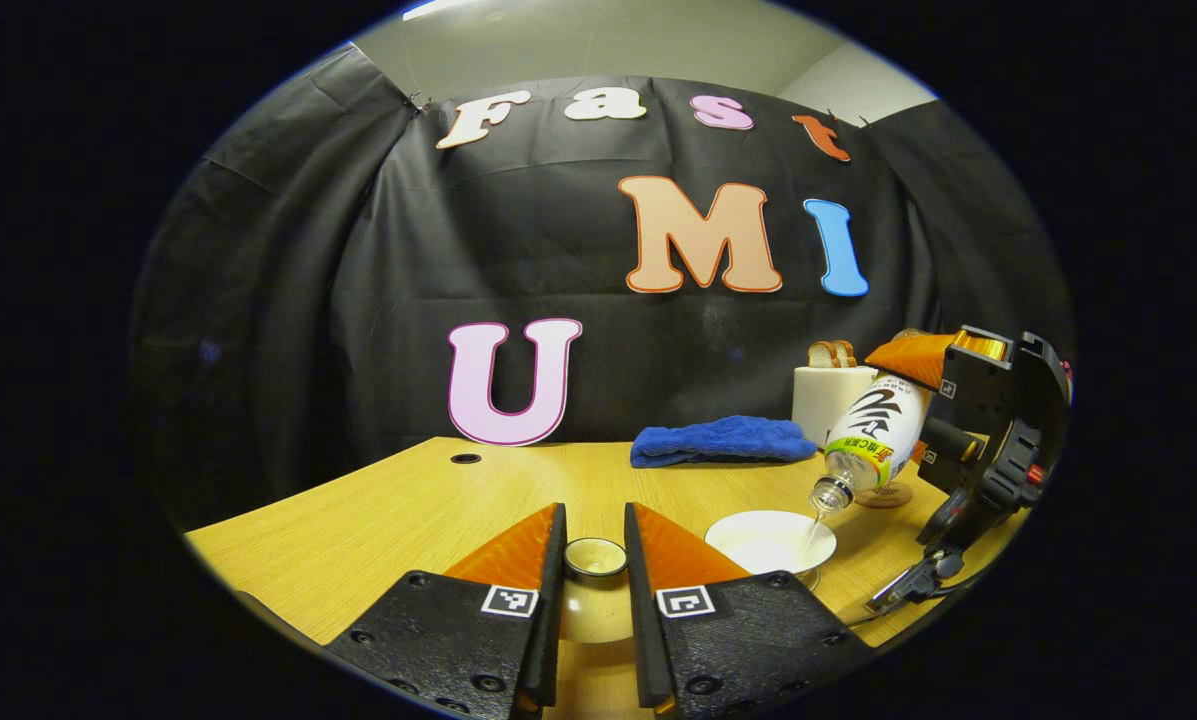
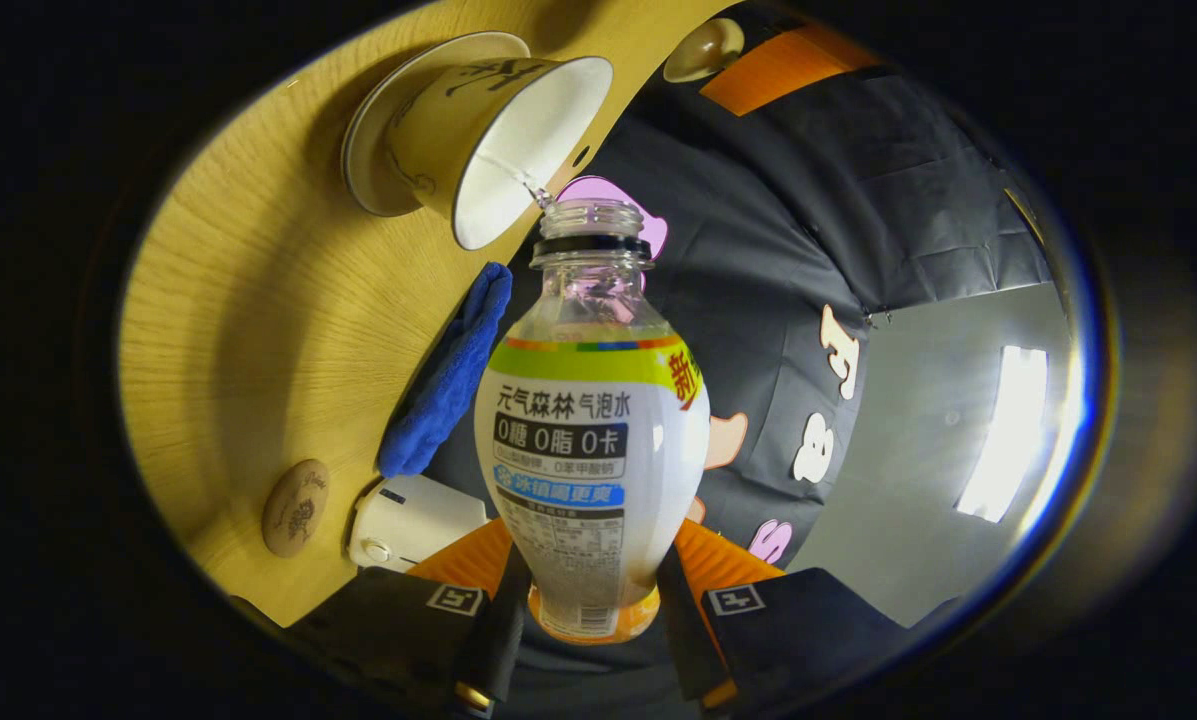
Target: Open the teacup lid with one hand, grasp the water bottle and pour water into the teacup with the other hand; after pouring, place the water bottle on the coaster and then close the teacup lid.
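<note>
Pouring under way: right tongs (image 2: pixel 591 590) pinching the water bottle (image 2: pixel 591 440) low on its body, one finger pressed to each side, bottle tipped with open neck directed into the teacup (image 2: pixel 518 130). Thin stream visible from the bottle mouth into the cup in the right gripper view; same stream seen in the left gripper view, where the bottle (image 1: pixel 873 430) hangs neck-down over the rim of the cup (image 1: pixel 770 540). Cup seated on its saucer (image 2: pixel 368 150) on the wooden tabletop (image 1: pixel 378 520).

Left tongs (image 1: pixel 595 560) nearly closed on the teacup lid (image 1: pixel 595 557), gripping its knob, lid held clear of the cup and to one side. Contact of both fingers judged likely from the narrow gap, knob sitting squarely between them.

Coaster (image 2: pixel 295 507) lying flat on the tabletop, unoccupied, near a white appliance (image 2: pixel 413 520) and a folded blue cloth (image 2: pixel 448 375). Bottle contents hard to judge through the label; fill level of the cup not discernible.

Assessment: lid-off step complete, pour in progress, two placements outstanding. Next move judged to require righting the bottle without dripping, then carrying it across to the coaster and setting it down upright and centred before releasing. Lid to be returned afterwards, lowered level onto the cup rim. Risk noted: bottle base rounded where gripped, so a tilted release on the small coaster could topple it.
</note>
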A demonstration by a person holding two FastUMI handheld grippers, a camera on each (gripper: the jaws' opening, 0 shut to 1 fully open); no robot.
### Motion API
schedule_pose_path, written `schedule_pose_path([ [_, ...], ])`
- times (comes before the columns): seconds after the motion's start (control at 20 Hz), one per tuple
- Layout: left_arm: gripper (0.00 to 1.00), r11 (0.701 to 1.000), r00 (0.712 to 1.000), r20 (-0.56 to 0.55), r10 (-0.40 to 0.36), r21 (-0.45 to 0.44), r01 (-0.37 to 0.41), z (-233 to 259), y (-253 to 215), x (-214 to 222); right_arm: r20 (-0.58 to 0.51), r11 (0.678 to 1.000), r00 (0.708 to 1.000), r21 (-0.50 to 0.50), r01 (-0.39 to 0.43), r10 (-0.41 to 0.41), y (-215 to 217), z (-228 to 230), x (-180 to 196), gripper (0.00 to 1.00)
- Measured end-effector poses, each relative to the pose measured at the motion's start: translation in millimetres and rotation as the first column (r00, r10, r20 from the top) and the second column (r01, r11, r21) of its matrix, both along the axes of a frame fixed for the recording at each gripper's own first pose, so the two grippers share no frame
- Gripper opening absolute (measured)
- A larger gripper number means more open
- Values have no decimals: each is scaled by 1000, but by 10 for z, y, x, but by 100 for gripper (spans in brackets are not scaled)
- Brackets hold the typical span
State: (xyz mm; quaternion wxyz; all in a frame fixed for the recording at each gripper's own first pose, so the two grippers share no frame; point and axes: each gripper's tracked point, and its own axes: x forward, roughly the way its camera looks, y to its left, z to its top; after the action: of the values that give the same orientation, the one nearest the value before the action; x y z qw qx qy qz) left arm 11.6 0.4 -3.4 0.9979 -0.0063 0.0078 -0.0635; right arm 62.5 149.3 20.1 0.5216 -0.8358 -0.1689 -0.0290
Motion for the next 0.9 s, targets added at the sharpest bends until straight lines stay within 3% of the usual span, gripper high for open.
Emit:
schedule_pose_path([
  [0.25,28,1000,1000,1,0,0,0,0,3,8,-188,976,981,201,81,-42,-154,-241,10,67],
  [0.5,28,1000,1000,0,0,-1,0,-2,1,-2,-386,885,922,417,208,-35,-294,-455,31,64],
  [0.65,28,1000,1000,0,0,-1,0,1,0,1,-470,801,883,534,272,14,-355,-545,-58,64],
  [0.75,28,1000,1000,0,-1,-1,1,4,1,-3,-515,721,855,617,315,68,-382,-548,-98,66],
  [0.85,28,1000,1000,0,-1,-1,1,2,3,0,-552,603,820,709,367,150,-382,-516,-118,67],
  [0.9,28,1000,1000,0,-1,-1,1,2,4,-3,-560,527,804,754,393,202,-364,-492,-136,68],
])
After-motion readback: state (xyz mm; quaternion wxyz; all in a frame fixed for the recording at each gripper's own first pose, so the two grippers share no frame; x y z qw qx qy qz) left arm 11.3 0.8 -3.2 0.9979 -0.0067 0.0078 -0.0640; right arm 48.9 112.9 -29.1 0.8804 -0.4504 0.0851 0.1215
